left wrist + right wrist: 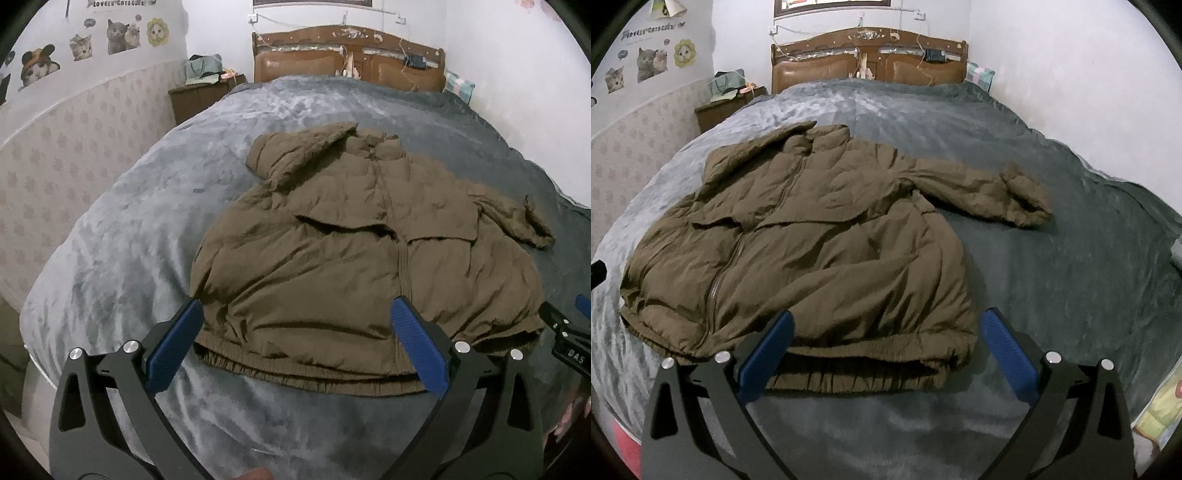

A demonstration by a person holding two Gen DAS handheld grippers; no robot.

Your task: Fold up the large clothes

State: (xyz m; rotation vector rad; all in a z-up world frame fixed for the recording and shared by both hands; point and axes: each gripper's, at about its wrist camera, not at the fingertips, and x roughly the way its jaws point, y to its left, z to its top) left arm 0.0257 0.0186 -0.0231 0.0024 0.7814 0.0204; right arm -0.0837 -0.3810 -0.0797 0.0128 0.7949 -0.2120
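So a big olive-brown puffer jacket (362, 258) is laid out front-side up on a bed covered by a grey fleecy blanket (122, 236), with its collar pointed toward the wooden headboard (347, 55) and its elastic hem closest to the cameras. The zipper is seen running down the middle, done up. One sleeve (990, 192) is stretched out to the jacket's side in the right wrist view, cuff resting on the blanket; the other sleeve is bunched up near the collar on the opposite side, and how it's tucked can't really be made out.

The left gripper (295, 317) is held just over the hem, jaws spread wide, nothing pinched between the blue pads (177, 343). The left half of the hem is framed between them. The right gripper (886, 328) is parked over the hem's other end, jaws also spread wide and empty, with the jacket's bottom corner sitting between the pads. Whether either set of pads is actually touching fabric can't be told.

A nightstand (727, 107) with clutter is seen beside the headboard, and cat stickers (110, 37) are stuck on the wall.
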